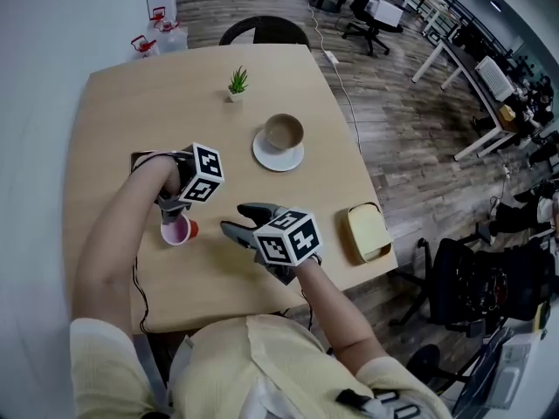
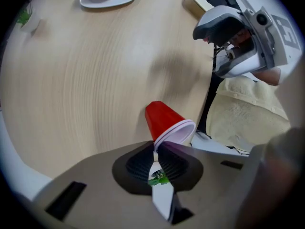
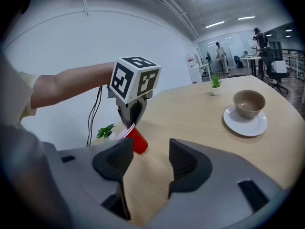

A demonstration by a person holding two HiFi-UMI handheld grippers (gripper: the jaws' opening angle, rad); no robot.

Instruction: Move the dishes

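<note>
A red plastic cup [image 1: 179,231] with a white inside lies tilted at the near left of the wooden table [image 1: 122,112]. My left gripper [image 1: 175,209] points down at the cup and is shut on its rim [image 2: 177,129], with one pad inside the mouth and one outside. The cup's red base [image 3: 138,140] points away from that gripper. My right gripper [image 1: 234,218] hovers open just right of the cup, and nothing is between its jaws [image 3: 145,159]. A brown coffee cup [image 1: 284,133] stands on a white saucer [image 1: 279,158] further back.
A small potted plant [image 1: 238,83] stands near the table's far edge. A yellow container [image 1: 367,232] sits at the right edge. A cable hangs from the left gripper over the table's front left. Office chairs and desks stand on the wood floor to the right.
</note>
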